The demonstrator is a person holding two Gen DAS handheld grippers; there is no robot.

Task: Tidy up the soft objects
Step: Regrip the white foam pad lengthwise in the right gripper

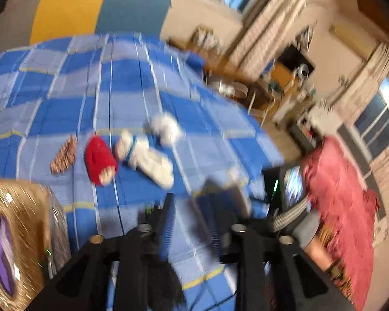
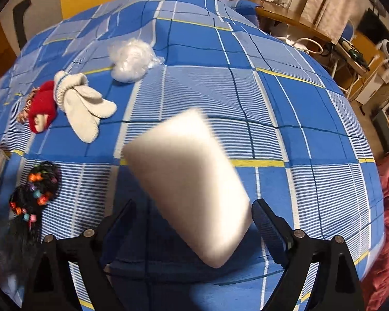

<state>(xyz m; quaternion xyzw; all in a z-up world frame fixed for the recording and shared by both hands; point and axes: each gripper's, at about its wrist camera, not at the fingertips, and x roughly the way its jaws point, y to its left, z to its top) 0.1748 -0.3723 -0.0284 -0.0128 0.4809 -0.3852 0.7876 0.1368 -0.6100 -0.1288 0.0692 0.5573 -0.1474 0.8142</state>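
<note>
The right gripper (image 2: pixel 194 220) has its jaws spread wide, and a white foam block (image 2: pixel 192 184) sits tilted between them, blurred; whether either jaw touches it I cannot tell. Beyond the jaws the blue plaid bedspread (image 2: pixel 246 90) lies open ahead and to the right, up to the bed's right edge. Ahead-left of the jaws lie cream mittens (image 2: pixel 83 103), a red knit piece (image 2: pixel 42 106) and a white fluffy wad (image 2: pixel 131 59); a black hairpiece with coloured clips (image 2: pixel 36 189) is close on the left.

The left gripper (image 1: pixel 192 207) is blurred, its jaws apart with nothing between them. To its left stands a golden box (image 1: pixel 20 233) with a purple oval window; its contents cannot be made out.
</note>
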